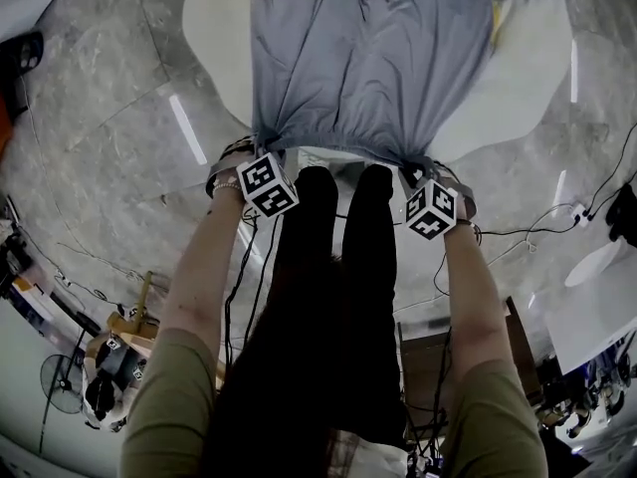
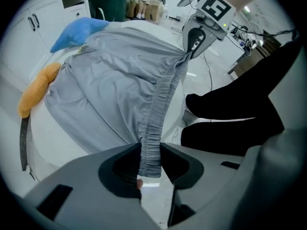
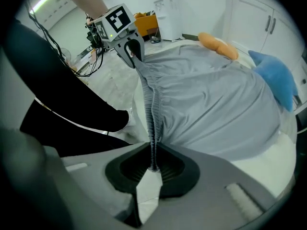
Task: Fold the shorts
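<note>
The white round table [image 1: 214, 28] fills the top of your head view, and the grey shorts [image 1: 368, 58] are spread across it, their far end running out of the top of that view. The near end reaches the table's near edge, just in front of your black trouser legs [image 1: 338, 297]. The elastic waistband [image 2: 160, 109] is pulled into a taut line between your two grippers, raised clear of the tabletop, with the cloth behind it drawn into long creases. A blue soft item [image 2: 79, 31] sits on the table beyond the shorts, touching or partly under their far edge. An orange soft item [image 2: 37, 91] lies beside the shorts on the same tabletop. Your left gripper [image 2: 150, 163] points straight down, its jaws clamped on one end of the gathered waistband, with a short stub of the band hanging through between them. Your right gripper [image 3: 153, 164] tilts steeply downward, its jaws pressed nearly together on the other end of the band, which is pinched there into a thin edge.
</note>
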Demonstrator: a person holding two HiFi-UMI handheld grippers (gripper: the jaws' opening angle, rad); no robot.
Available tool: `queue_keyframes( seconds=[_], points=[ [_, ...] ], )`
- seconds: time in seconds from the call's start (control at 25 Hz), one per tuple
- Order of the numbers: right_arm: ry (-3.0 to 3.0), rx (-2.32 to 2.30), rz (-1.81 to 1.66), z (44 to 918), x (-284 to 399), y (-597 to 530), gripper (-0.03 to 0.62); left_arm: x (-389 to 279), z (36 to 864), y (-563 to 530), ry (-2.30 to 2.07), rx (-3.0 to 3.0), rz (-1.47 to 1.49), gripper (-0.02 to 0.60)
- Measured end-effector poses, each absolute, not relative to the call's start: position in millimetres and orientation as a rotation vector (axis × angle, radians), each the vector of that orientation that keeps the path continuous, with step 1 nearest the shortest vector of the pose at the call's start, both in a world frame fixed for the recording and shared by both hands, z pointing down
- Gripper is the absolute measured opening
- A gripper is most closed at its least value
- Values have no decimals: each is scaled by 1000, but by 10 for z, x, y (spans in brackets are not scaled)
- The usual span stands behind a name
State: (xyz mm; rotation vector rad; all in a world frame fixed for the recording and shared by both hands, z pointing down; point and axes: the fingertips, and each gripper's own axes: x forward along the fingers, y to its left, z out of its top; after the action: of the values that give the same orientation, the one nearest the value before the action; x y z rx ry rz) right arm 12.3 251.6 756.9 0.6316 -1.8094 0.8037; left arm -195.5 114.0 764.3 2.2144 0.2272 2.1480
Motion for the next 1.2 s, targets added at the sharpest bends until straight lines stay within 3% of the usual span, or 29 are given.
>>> queue_keyframes(
  seconds=[0.32, 0.4, 0.44, 0.52, 0.56, 0.88, 1.2],
  points=[
    [-1715, 589, 944, 7831, 119, 2556, 43, -1903, 7878, 1128, 199, 2126, 2171, 130],
    [-1700, 599, 995, 7793, 119, 2539, 64, -1889, 7847, 1161, 202, 2095, 2164, 167],
    [-1698, 611, 1021, 7765, 110, 2522, 105, -1889, 7825, 1190, 207, 2074, 2151, 243],
    [-1701, 626, 1078, 7693, 67, 2502, 283, -1905, 7770, 1256, 214, 2034, 2118, 331],
    [-1704, 630, 1102, 7647, 42, 2500, 291, -1922, 7734, 1279, 207, 2022, 2105, 359],
    [-1658, 900, 1217, 7026, 398, 2122, 293, -1861, 7186, 1489, -77, 1924, 1859, 433],
    [-1593, 1283, 1316, 6747, 1579, 1288, 293, -686, 6803, 1961, -244, 1941, 1497, 442]
  ],
)
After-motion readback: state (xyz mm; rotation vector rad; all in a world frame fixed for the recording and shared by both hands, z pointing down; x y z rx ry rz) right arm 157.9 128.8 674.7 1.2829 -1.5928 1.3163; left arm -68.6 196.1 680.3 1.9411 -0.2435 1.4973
